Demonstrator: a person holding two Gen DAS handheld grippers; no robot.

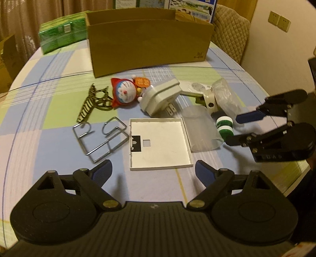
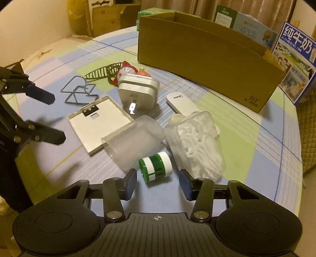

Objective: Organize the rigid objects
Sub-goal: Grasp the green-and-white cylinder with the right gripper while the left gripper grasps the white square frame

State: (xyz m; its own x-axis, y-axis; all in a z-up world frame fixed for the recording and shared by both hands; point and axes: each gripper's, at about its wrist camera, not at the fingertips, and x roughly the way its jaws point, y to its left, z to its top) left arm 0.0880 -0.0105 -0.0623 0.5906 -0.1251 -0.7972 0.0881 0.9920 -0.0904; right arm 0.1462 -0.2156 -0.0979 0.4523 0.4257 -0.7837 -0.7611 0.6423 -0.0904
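The green-and-white jar (image 2: 155,169) lies on the checked surface (image 2: 246,126) between the right gripper's (image 2: 158,182) jaws, not yet pinched, so closing and carrying it to the box (image 2: 207,57) seems next, while the left gripper (image 1: 153,172) hovers open near the white tray (image 1: 160,142).

Looks like a home dining room: ahead of the claw, a round table (image 1: 49,142) under a checked cloth, curtains (image 1: 39,11) behind, a quilted chair (image 1: 231,29), wall sockets (image 1: 279,20).
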